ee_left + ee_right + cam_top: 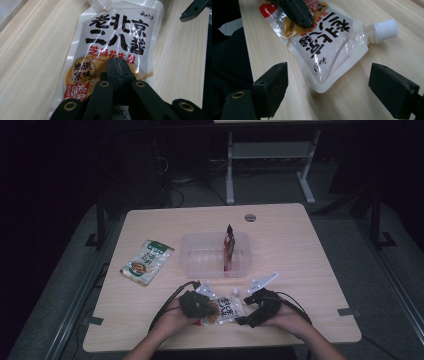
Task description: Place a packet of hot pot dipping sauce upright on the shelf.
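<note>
left gripper point(117, 68) jaws closed together, tips pressing down on the lower printed part of the sauce pouch point(112, 37), not clamped around it. right gripper point(328, 90) jaws wide open, nothing between, pouch corner just ahead of them. pouch lies flat on the table point(310, 250) near the front edge, white cap point(384, 30) pointing away. behind it a clear tray point(200, 257) with a red packet point(229, 247) upright inside; green packet point(147, 261) off to the left

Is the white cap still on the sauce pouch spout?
Yes, the right gripper view shows the white screw cap seated on the spout of the sauce pouch.
</note>
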A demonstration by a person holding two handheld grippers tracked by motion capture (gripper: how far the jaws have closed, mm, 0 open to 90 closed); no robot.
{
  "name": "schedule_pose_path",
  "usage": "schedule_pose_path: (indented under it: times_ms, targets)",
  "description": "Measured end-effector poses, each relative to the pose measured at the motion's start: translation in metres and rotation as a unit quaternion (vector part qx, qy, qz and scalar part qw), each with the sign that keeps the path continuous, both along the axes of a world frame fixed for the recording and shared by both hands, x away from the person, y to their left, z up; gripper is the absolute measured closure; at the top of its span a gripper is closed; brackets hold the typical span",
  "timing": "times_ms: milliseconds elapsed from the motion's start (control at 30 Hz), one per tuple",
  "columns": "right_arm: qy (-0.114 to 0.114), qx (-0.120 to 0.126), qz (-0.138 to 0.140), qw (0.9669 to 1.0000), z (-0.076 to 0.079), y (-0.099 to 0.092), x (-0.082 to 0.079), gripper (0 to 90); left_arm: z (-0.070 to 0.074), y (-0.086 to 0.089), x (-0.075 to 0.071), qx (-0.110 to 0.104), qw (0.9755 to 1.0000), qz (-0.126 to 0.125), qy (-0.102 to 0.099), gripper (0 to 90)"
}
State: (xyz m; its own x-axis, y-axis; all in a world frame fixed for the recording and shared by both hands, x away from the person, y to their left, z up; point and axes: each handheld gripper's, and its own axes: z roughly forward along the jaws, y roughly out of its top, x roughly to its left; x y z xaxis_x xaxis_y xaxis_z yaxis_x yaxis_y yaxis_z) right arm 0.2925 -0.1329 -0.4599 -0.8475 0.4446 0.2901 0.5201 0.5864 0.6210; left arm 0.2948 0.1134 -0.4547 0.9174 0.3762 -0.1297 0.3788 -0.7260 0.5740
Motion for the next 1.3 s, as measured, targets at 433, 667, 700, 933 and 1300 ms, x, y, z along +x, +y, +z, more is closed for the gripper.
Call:
schedule_pose_path:
  times_ms: [433, 667, 700, 933, 1300]
  targets:
    - [0.033, 0.022, 0.006, 0.9992, -0.006, 0.008, 0.005, 27.8, -0.001, 0.002, 0.001, -0.004, 1.0, -0.002, 0.003, 90.0]
    - [0.063, 0.05, 0.02, 0.9966, -0.009, 0.016, 0.012, 35.1, -0.002, 0.003, 0.0, -0.011, 0.9999, 0.003, 0.004, 90.0]
    - [0.069, 0.052, 0.023, 0.996, -0.009, 0.016, 0.014, 37.1, -0.002, 0.003, 0.0, -0.013, 0.9999, 0.004, 0.005, 90.0]
    - [0.08, 0.059, 0.033, 0.9945, -0.011, 0.024, 0.021, 49.3, -0.002, 0.003, 0.0, -0.015, 0.9999, 0.004, 0.002, 90.0]
    - [0.048, 0.05, 0.048, 0.9964, -0.008, 0.025, 0.023, 78.3, -0.003, 0.006, 0.0, -0.026, 0.9996, 0.008, 0.004, 89.9]
